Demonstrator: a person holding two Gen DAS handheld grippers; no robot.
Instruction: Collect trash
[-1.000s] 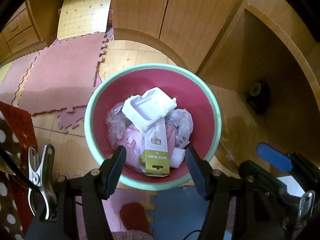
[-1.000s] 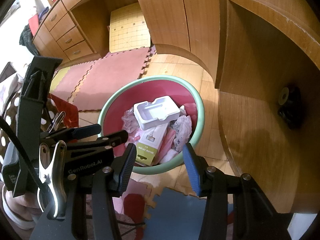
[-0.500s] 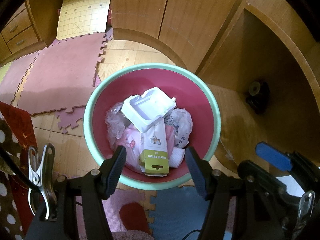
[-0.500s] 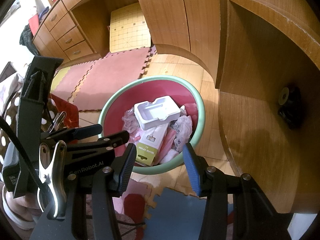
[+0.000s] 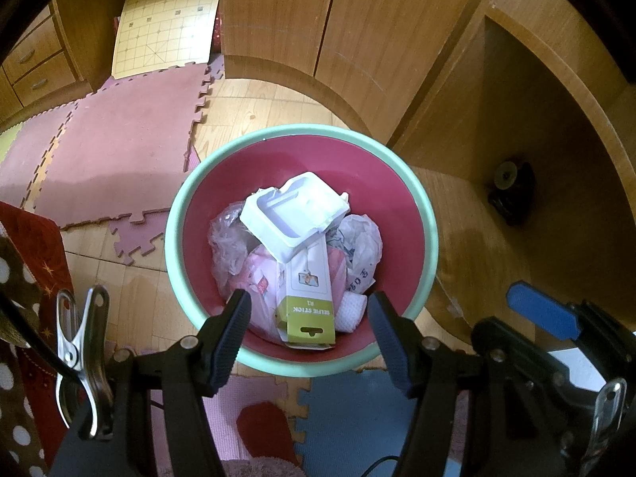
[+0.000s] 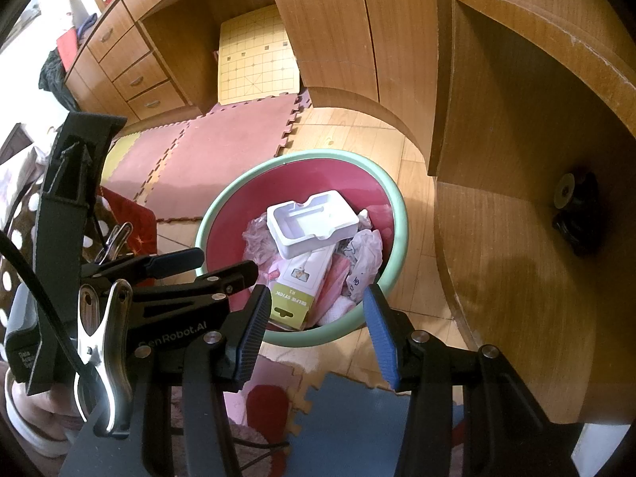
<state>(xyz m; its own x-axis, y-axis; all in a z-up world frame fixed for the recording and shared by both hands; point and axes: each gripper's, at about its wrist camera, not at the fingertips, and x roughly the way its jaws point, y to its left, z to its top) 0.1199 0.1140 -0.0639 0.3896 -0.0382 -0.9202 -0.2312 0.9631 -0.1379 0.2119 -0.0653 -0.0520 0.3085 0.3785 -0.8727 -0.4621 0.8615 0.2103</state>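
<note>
Nothing has moved: both the left tool (image 5: 308, 326) and right tool (image 6: 316, 318) stay apart, empty, above the bin (image 5: 429, 238).

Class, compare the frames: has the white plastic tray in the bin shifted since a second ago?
No. The white plastic tray lies where it did, atop the selfie stick box, at the same spot against the bin's green rim.

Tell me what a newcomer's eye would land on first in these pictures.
First the round bin with its mint-green rim and red inside, standing on the wooden floor beside the curved wooden cabinet. Next the trash piled in it: a white plastic tray on top, leaning over a selfie stick box. Both hand-held grippers, left and right, hang open and empty above its near rim.
</note>
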